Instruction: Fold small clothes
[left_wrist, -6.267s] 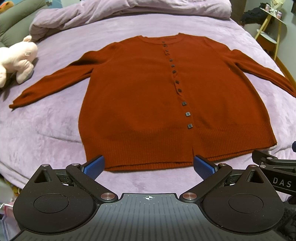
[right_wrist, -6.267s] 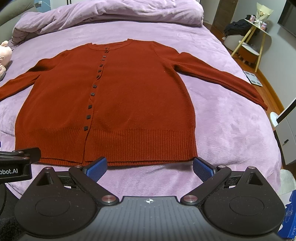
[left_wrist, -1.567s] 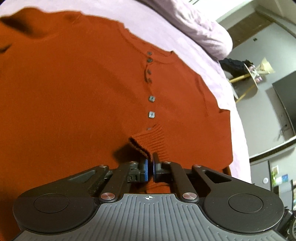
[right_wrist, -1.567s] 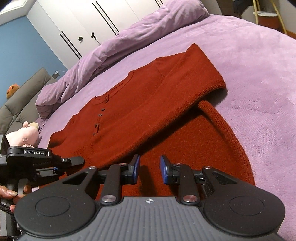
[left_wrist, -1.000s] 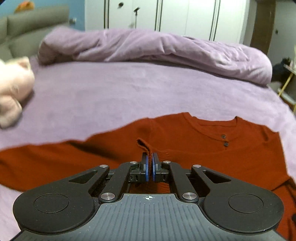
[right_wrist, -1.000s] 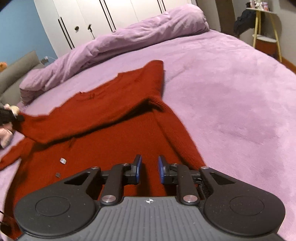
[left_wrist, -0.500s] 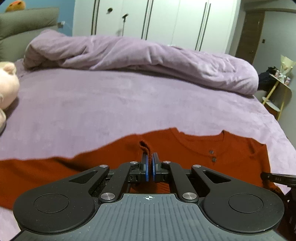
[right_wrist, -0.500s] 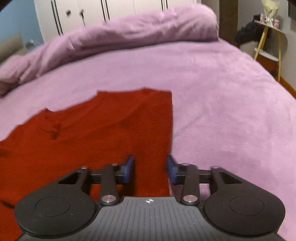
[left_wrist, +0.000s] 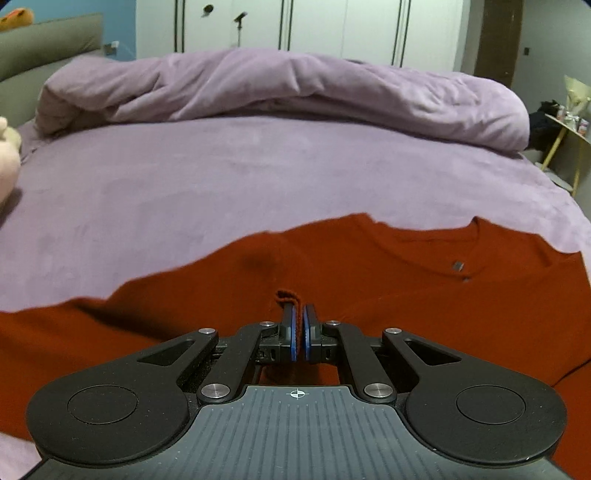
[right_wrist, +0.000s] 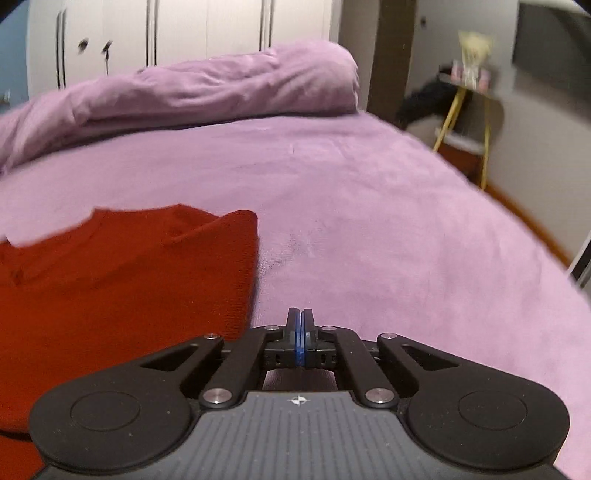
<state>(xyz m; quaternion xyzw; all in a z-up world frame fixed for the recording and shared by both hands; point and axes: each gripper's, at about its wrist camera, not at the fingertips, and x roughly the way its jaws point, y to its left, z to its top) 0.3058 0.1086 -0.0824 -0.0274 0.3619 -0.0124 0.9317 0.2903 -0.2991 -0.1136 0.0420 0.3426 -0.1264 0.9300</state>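
A rust-red buttoned cardigan (left_wrist: 369, 288) lies on the purple bed, its neckline and one button toward the right in the left wrist view. My left gripper (left_wrist: 298, 314) is shut on a ribbed edge of the cardigan (left_wrist: 286, 297), which sticks up just past the blue pads. In the right wrist view the cardigan (right_wrist: 129, 280) lies to the left with a straight folded right edge. My right gripper (right_wrist: 300, 314) is shut and empty, over bare purple bedcover just right of that edge.
A bunched purple duvet (left_wrist: 280, 88) lies across the head of the bed. A pink plush toy (left_wrist: 7, 162) sits at the far left. A yellow-legged side table (right_wrist: 469, 110) stands off the bed's right side. White wardrobes line the back wall.
My right gripper has closed from open and shifted right, off the cardigan onto bare bedcover. My left gripper stays shut on the ribbed edge and has lowered it nearer the cardigan's body.
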